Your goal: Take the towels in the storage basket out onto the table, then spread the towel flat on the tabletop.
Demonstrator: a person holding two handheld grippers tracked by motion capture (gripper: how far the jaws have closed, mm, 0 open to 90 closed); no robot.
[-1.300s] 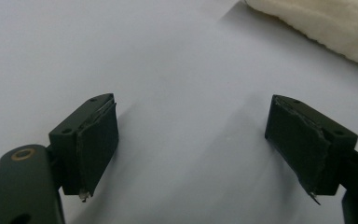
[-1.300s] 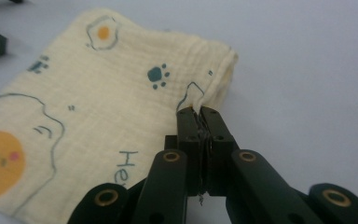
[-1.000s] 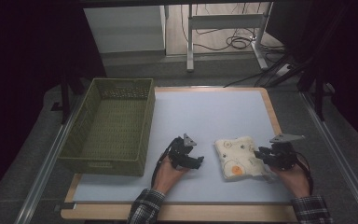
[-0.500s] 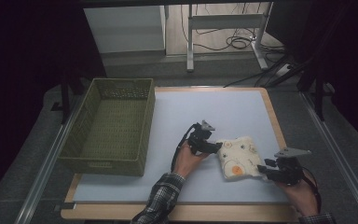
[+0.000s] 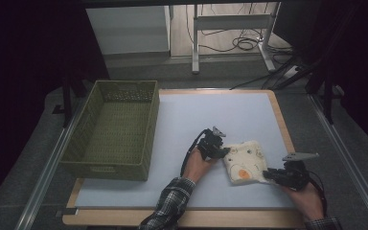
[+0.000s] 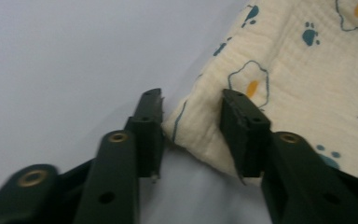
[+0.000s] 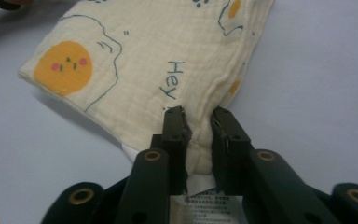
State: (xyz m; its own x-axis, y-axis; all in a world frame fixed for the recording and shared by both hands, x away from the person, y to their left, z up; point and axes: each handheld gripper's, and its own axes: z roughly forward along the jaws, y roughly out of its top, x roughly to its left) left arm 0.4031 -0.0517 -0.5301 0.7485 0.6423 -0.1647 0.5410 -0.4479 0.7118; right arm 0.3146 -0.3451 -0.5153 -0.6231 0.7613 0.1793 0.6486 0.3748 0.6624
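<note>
A folded cream cloth (image 5: 245,160) printed with fried eggs, paw marks and "Hey" lies on the pale blue table top (image 5: 211,110). My left gripper (image 5: 224,152) is at the cloth's left corner. In the left gripper view its jaws (image 6: 193,123) have just been closing and straddle that corner (image 6: 200,126) without pinching it. My right gripper (image 5: 268,175) is at the cloth's near right edge. Its jaws (image 7: 198,122) have just been closing and now squeeze a bunched fold of the cloth (image 7: 144,70), with a white care label (image 7: 205,203) below them.
An olive green woven basket (image 5: 106,170) stands at the table's left side, with nothing in it. A wooden rim (image 5: 282,129) borders the table. Cables and metal frame legs (image 5: 196,43) lie on the floor beyond the far edge.
My left hand has travelled right to the cloth's left corner and its jaws have narrowed. The right gripper has come nearer the front edge and closed on the cloth's edge.
</note>
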